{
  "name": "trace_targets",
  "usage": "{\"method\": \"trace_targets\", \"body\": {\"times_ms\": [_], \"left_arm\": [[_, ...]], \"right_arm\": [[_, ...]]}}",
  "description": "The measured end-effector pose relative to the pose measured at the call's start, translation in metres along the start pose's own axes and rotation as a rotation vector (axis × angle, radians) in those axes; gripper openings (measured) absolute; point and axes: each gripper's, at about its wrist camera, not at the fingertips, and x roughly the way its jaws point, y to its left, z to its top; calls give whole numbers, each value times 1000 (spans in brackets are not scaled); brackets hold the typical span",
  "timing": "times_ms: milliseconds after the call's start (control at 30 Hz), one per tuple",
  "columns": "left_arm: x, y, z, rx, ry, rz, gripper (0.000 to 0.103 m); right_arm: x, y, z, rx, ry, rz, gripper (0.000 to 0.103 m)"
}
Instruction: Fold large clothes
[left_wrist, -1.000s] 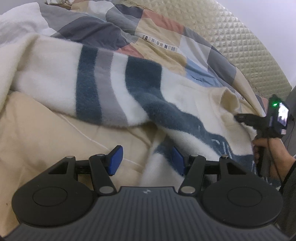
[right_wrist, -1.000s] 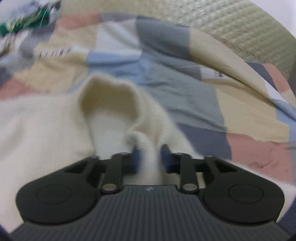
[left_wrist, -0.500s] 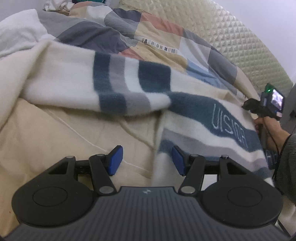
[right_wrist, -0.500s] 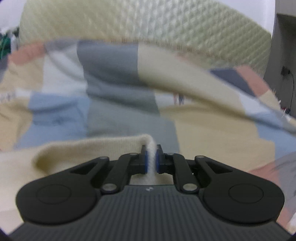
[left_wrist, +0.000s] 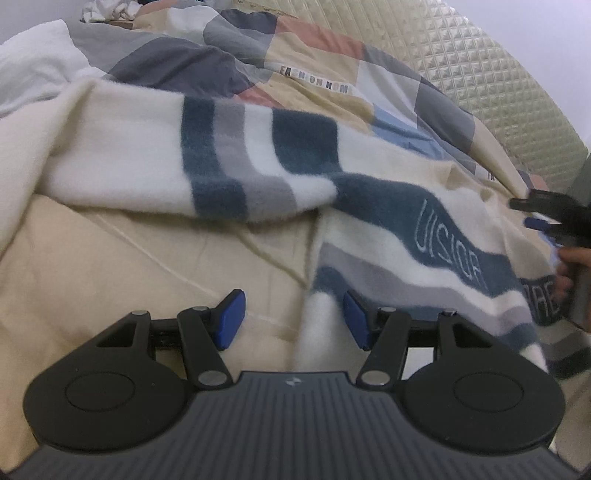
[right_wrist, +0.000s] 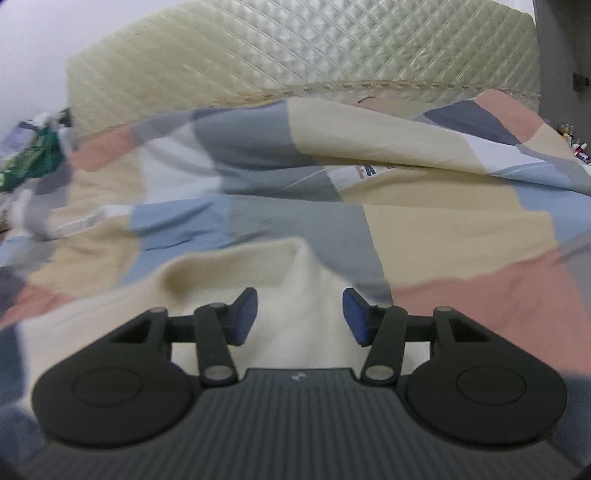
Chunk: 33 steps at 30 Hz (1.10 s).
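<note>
Left wrist view: sweater (left_wrist: 369, 206) lies spread mid-frame; both grippers' fingers (left_wrist: 231, 319) gape apart, next needing a fresh hem grasp.

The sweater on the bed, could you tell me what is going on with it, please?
A person with a gripper in each hand is folding the striped fleece sweater laid out on the bed's patchwork quilt. One sleeve is folded across the body. Both grippers are open and hold nothing: the left gripper sits at the sweater's lower edge, and the right gripper hovers over the cream collar.
</note>
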Motion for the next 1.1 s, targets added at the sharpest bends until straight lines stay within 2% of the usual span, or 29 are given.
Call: {"method": "trace_targets", "body": {"times_ms": [233,333,500,667,800,967,1100], "left_arm": [[-39,-7,-8,3,-13,-33,64],[-59,-9,-14,15,9,-34,64],[-104,-7,-24,0,31,-50,64],[-141,-2,-37,-61,45,-91,64],[-157,4,-48,-112,57,-66,64],[-160,21,-61,-223,75,-45,64],[-136,31,-58,-283,117,-64,64]], "right_arm": [[-142,16,-38,20,21,98,53],[-195,24,-59,2,33,130,53],[-264,44,-105,11,57,252,53],[-295,72,-156,39,91,475,54],[-299,100,-185,-22,164,617,54],[-293,131,-204,-171,235,742,54],[-292,157,-219,-305,256,762,63]]}}
